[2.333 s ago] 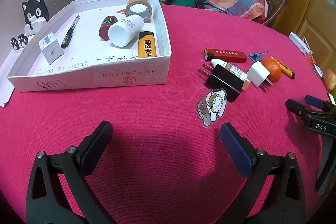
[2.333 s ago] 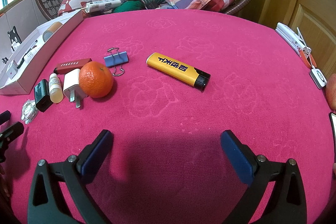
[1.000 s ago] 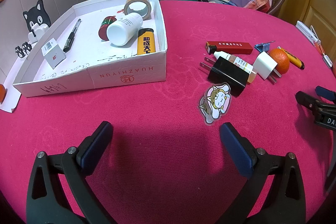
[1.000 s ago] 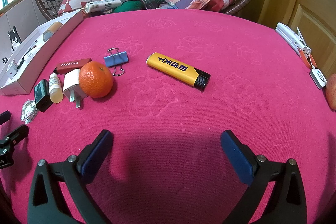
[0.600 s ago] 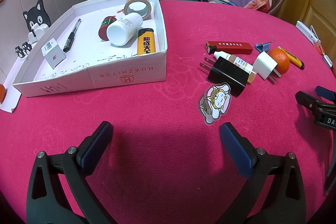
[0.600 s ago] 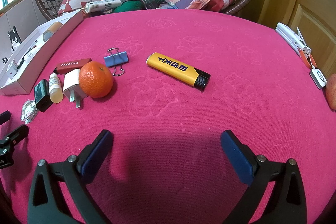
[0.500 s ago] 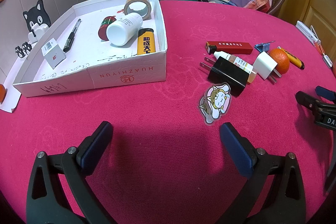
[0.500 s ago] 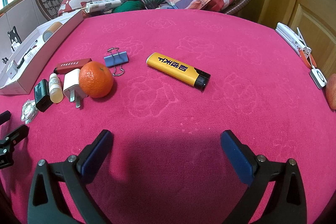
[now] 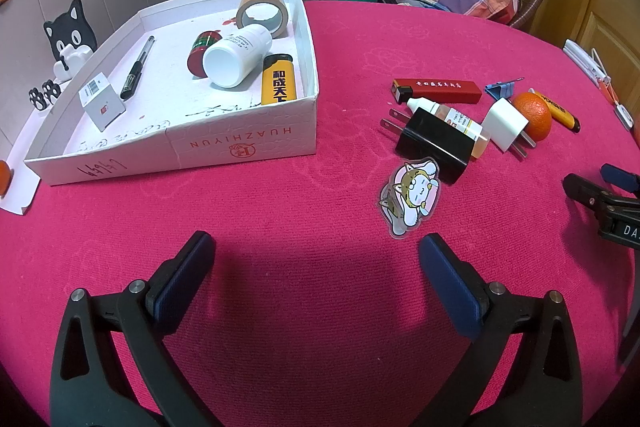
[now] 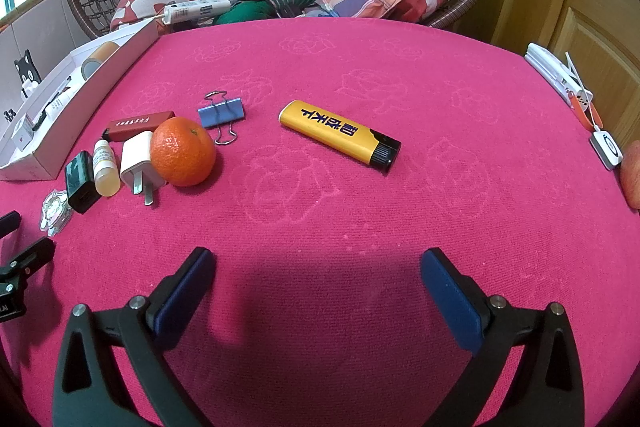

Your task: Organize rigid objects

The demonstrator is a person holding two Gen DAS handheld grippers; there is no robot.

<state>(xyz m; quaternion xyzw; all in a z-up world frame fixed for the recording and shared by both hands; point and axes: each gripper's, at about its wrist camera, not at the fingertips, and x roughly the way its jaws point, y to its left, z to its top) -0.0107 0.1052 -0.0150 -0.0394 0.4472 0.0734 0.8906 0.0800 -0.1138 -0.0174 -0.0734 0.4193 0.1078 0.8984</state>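
In the white box (image 9: 240, 143) — tape roll (image 9: 262, 11), bottle (image 9: 236, 57), lighter (image 9: 277, 83), both grippers agape.

Bare pink tablecloth (image 10: 320, 227) lies between and ahead of the right gripper (image 10: 316, 267), its jaws spread wide, up to a yellow lighter (image 10: 338, 135). Ahead-left, an orange (image 10: 182, 151), white plug (image 10: 138, 161) and binder clip (image 10: 221, 113) crowd together. Ahead of the left gripper (image 9: 316, 263), a cartoon sticker (image 9: 410, 193) and black charger (image 9: 434, 145) stand to the right, a white box (image 9: 240, 143) to the left.
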